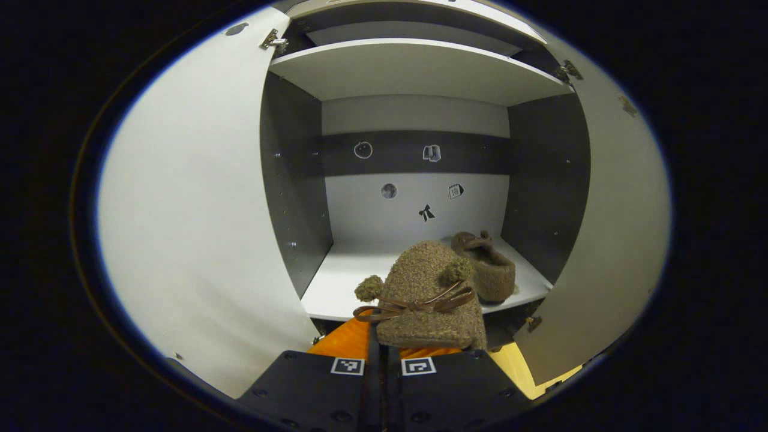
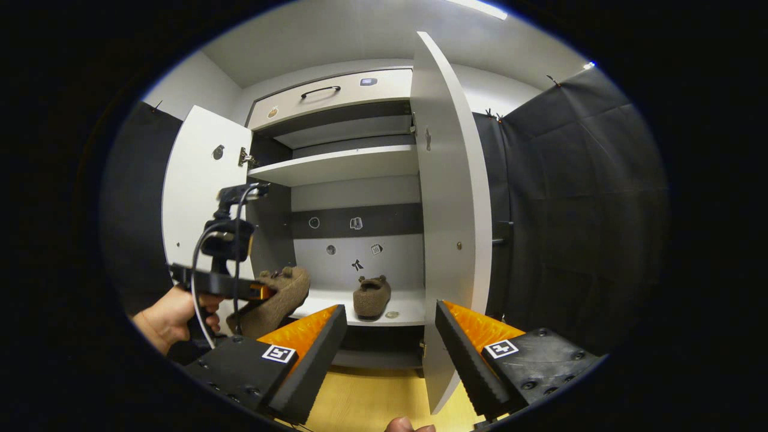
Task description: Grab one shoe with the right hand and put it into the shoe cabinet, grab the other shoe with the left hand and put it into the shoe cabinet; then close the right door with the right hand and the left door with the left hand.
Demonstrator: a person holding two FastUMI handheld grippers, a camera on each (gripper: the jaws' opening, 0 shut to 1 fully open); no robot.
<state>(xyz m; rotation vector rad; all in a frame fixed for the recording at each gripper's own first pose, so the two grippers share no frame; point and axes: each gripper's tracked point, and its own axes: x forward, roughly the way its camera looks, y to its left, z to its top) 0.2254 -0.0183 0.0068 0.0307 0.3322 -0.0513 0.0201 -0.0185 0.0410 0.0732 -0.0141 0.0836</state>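
Observation:
My left gripper [image 1: 381, 351] is shut on a brown fuzzy slipper [image 1: 429, 297] with pom-poms and a bow, held just in front of the cabinet's bottom shelf [image 1: 342, 282]. The other slipper [image 1: 487, 267] rests on that shelf at the right. In the right gripper view, the left gripper [image 2: 231, 285], held by a hand [image 2: 171, 315], carries its slipper [image 2: 276, 300] at the shelf's left front. The second slipper [image 2: 372, 297] sits farther right. My right gripper [image 2: 387, 351] is open and holds nothing, in front of the cabinet.
Both cabinet doors stand open: the left door [image 1: 192, 228] and the right door [image 1: 612, 228]. The right door [image 2: 450, 210] shows edge-on just beyond my right gripper. An upper shelf [image 2: 342, 165] and a drawer [image 2: 330, 96] lie above. Wooden floor [image 2: 366, 402] lies below.

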